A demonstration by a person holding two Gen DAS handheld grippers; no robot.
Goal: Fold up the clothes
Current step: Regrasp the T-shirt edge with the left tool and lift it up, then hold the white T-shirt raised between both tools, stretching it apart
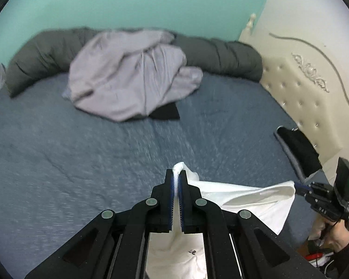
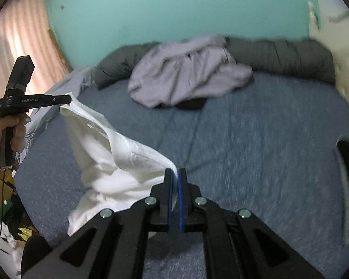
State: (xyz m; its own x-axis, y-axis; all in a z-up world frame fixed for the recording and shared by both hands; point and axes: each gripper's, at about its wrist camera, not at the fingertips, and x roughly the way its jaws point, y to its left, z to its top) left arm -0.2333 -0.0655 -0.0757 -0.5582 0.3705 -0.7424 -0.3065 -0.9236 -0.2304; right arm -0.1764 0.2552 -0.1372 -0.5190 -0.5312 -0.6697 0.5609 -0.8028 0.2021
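A white garment (image 1: 249, 200) hangs in the air above the blue bedspread, stretched between both grippers. My left gripper (image 1: 176, 174) is shut on one bunched corner of it, which pokes out above the fingertips. My right gripper (image 2: 176, 174) is shut on the other edge of the white garment (image 2: 118, 160), which sags to the left and down. In the left wrist view the right gripper (image 1: 299, 187) shows at the far right, clamped on the cloth. In the right wrist view the left gripper (image 2: 68, 99) shows at the left, held by a hand (image 2: 11, 130).
A crumpled lilac garment (image 1: 132, 74) lies at the far side of the bed (image 1: 58, 151) over a black item (image 1: 166, 112). A grey rolled duvet (image 1: 221, 53) runs along the teal wall. A black garment (image 1: 300, 148) lies near the cream headboard (image 1: 302, 97). Curtains (image 2: 18, 46) hang at left.
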